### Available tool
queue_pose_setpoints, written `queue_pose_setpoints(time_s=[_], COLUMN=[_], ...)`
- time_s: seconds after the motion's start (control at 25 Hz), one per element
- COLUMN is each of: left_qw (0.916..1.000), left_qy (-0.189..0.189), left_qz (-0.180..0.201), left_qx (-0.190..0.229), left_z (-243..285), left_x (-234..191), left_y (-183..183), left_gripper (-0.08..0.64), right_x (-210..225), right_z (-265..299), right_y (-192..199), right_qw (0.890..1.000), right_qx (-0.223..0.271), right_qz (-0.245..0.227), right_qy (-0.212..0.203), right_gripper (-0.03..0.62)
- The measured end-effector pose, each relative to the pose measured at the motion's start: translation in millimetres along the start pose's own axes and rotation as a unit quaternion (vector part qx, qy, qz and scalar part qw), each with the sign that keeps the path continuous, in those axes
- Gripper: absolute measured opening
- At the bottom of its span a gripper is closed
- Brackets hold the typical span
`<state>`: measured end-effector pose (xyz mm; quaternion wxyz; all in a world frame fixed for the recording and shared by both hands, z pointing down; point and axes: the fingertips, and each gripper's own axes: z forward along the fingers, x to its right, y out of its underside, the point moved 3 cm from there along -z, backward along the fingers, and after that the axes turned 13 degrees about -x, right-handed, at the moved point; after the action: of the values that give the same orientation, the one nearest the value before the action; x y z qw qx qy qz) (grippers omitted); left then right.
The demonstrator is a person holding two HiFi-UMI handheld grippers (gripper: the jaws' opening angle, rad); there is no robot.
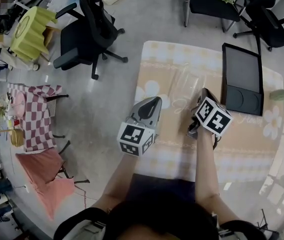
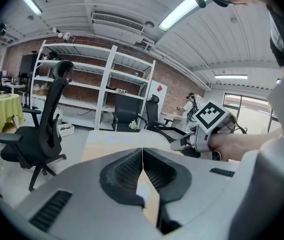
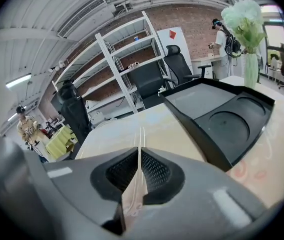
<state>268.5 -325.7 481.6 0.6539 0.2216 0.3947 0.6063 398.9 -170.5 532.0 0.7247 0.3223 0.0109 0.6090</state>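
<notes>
Pinched clear plastic sheet (image 1: 184,91) in right gripper (image 3: 139,156) fingers, on counter (image 1: 172,59), just left of black tray (image 1: 242,76). Held left gripper (image 2: 143,156) fingers shut on nothing. Best pulled slowly, with tight grip.

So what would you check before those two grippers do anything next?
1. Hold: right gripper shut on the thin clear sheet: ok.
2. Free to grab: left gripper not ok, jaws shut with nothing between them.
3. Both gripper tips over the table: ok.
4. Black tray apart from both grippers: ok.
5. How deep the sheet sits in the right gripper: cannot tell.
</notes>
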Motion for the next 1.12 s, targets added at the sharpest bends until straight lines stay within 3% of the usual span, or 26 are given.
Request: queue_pose_setpoints(time_s=[0.4,1.12], left_qw=[0.9999,0.9973], left_qy=[0.006,0.045], left_qz=[0.007,0.045], left_qx=[0.014,0.038], left_z=[-30.5,-84.8], left_x=[14.7,48.8], left_y=[8.3,28.2], left_gripper=[0.012,0.012], right_x=[-11.9,-15.4], right_z=[-39.6,-116.1], right_y=[14.4,66.6], right_qw=[0.999,0.996], right_qx=[0.029,0.093], right_qz=[-0.013,0.011], right_qy=[-0.007,0.006], right_gripper=[0.018,0.018])
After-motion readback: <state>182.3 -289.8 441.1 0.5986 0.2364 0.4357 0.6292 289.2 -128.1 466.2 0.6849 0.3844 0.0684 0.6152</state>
